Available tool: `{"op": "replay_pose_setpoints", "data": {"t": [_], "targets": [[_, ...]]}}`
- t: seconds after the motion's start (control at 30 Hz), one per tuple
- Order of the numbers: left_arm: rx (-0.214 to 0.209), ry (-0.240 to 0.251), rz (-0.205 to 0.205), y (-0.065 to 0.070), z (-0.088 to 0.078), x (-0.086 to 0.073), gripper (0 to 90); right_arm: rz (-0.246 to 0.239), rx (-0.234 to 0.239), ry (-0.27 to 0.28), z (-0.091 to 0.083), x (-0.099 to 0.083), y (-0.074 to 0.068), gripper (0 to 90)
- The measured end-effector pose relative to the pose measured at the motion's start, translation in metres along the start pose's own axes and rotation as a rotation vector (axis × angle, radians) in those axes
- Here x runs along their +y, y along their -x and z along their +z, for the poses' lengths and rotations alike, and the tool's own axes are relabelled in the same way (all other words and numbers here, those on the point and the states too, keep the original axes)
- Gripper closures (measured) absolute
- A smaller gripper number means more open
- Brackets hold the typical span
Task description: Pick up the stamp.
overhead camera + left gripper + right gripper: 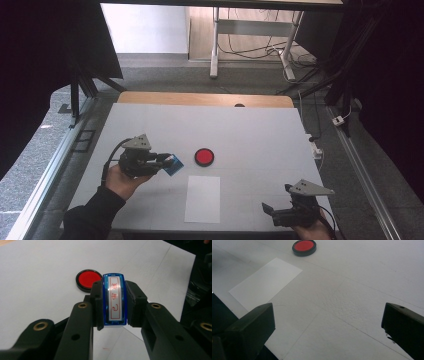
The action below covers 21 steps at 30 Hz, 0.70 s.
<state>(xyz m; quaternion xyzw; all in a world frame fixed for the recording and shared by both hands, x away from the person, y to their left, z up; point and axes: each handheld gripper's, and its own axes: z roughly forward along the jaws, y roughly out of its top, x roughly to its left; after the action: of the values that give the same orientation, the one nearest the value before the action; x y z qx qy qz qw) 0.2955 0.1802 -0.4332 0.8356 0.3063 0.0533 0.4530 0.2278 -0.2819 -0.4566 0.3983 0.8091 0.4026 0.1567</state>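
My left gripper [167,161] is shut on a blue stamp [173,165], held a little above the white table at the left of centre. In the left gripper view the stamp [115,300] shows a silver label with red characters, clamped between both black jaws. Just beyond it lies a round red ink pad [88,279] in a black rim; the ink pad [204,157] sits at the table's middle. A white sheet of paper [202,198] lies in front of the pad. My right gripper [274,210] rests open near the front right edge, with nothing between its jaws.
The white table [260,135] ends in a wooden strip at the back. In the right gripper view the paper [265,282] and the ink pad [304,247] lie ahead to the left. Metal rails run along both sides; desk legs and cables stand on the floor behind.
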Motion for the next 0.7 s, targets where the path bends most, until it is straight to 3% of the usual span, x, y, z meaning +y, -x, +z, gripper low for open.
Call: {"op": "replay_pose_setpoints", "data": {"t": [0.33,0.7], "targets": [[-0.049,0.031,0.041,0.011,-0.002,0.009,70.4,-0.009,0.000,-0.007,0.000,0.000,-0.001,0.0],[-0.123,0.057,0.084,0.026,0.008,0.022,70.4,-0.010,-0.002,-0.011,0.001,0.000,-0.001,0.0]]}}
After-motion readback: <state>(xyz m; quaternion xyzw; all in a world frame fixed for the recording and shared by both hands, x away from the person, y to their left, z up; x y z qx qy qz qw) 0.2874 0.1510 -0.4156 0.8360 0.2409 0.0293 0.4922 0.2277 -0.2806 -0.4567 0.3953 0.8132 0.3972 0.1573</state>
